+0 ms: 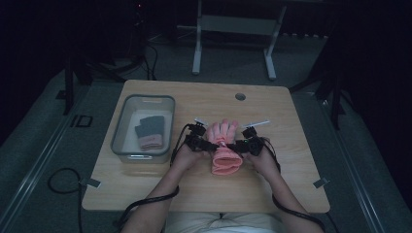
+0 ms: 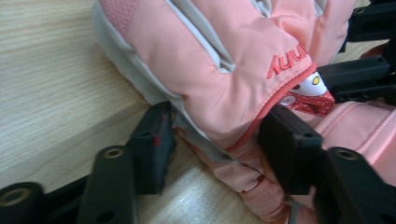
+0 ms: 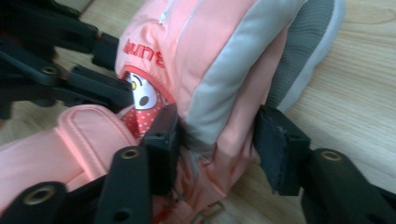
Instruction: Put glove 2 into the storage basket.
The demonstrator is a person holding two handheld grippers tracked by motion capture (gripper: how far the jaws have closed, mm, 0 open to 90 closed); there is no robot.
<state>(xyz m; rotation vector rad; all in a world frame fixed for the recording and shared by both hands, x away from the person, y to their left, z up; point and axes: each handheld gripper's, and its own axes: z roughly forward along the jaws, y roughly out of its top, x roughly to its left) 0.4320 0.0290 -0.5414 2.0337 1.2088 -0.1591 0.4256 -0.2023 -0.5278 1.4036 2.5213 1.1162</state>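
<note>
a pink glove (image 1: 224, 145) lies near the middle of the wooden table (image 1: 286, 189), fingers pointing away from the person, cuff toward them; the left gripper (image 1: 208, 144) and the right gripper (image 1: 239, 145) meet it from either side at the wrist; in the left gripper view the jaws stand partly open around the glove's (image 2: 219, 74) folded edge, one pad touching the grey trim and the other pressed into the pink fabric, so it looks like a light pinch rather than a firm clamp; in the right gripper view the jaws are likewise part open with the glove's (image 3: 219, 79) side panel between them, the fabric bunched against both pads; a grey bin (image 1: 144, 128) sits to the left, just beside the left hand, with a dark glove (image 1: 149, 132) inside it.

the likely trouble is the padding: puffy fabric could squeeze out of either pinch if the glove is lifted, and with one side slipping the glove would swing and drop short of the bin; pulling the two grippers apart unevenly might also twist it.
</note>
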